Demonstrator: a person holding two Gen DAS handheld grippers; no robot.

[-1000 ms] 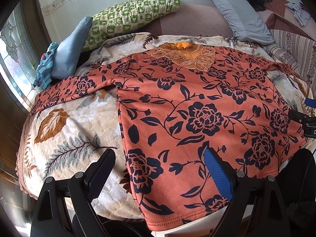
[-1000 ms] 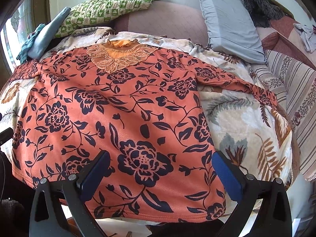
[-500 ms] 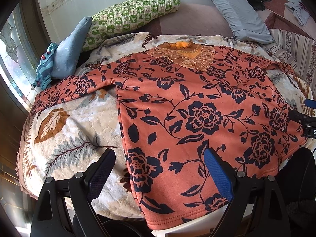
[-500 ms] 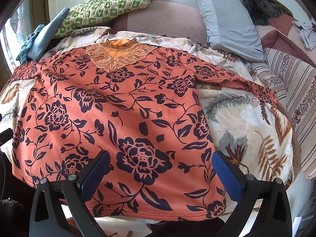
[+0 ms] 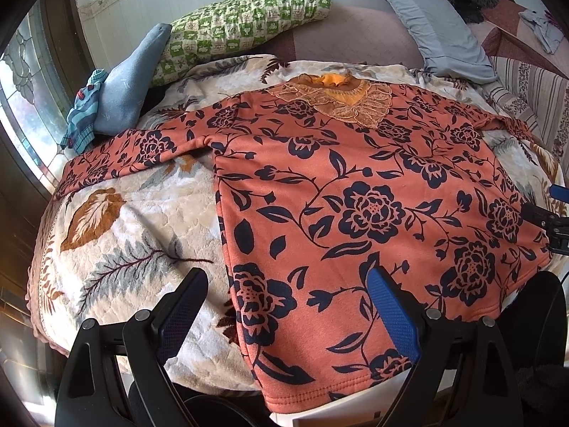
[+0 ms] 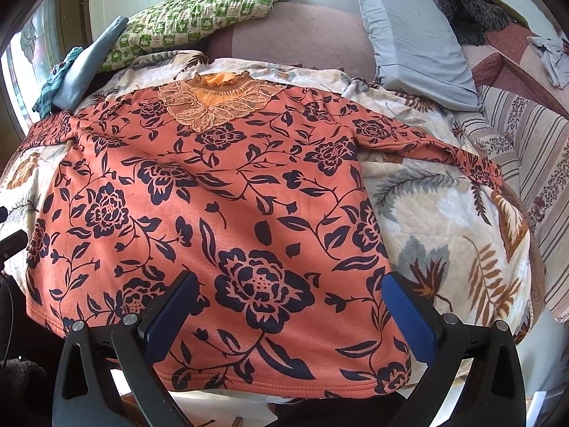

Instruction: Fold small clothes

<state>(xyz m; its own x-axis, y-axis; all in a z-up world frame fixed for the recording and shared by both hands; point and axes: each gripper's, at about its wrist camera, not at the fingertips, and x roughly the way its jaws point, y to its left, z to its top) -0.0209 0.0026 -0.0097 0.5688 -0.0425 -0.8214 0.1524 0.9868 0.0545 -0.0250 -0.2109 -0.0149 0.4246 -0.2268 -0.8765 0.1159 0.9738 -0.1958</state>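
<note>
A: Change since the earlier frames: almost none. The floral top [image 5: 355, 206] sits a touch lower in the left wrist view; both grippers hold the same stance.

B: Noted. Position of the garment?

A: Spread flat, front up, on the leaf-print blanket [image 5: 117, 235] covering the bed. Lace collar [image 6: 217, 105] at the far end, hem at the near edge, hanging slightly over it. One sleeve [image 5: 131, 153] runs out over the blanket toward the window side; the other sleeve [image 6: 437, 153] runs toward the striped cover [image 6: 533, 142].

B: Left gripper [image 5: 284, 306]?

A: Jaws spread wide, holding nothing. It hovers at the near edge, straddling the top's side seam, one finger over the blanket, one over the fabric.

B: Right gripper [image 6: 288, 306]?

A: Also wide apart and empty, over the hem near the other side seam.

B: Surroundings?

A: Green checked pillow [image 5: 242, 21] and grey pillow [image 6: 412, 42] at the head of the bed.
</note>
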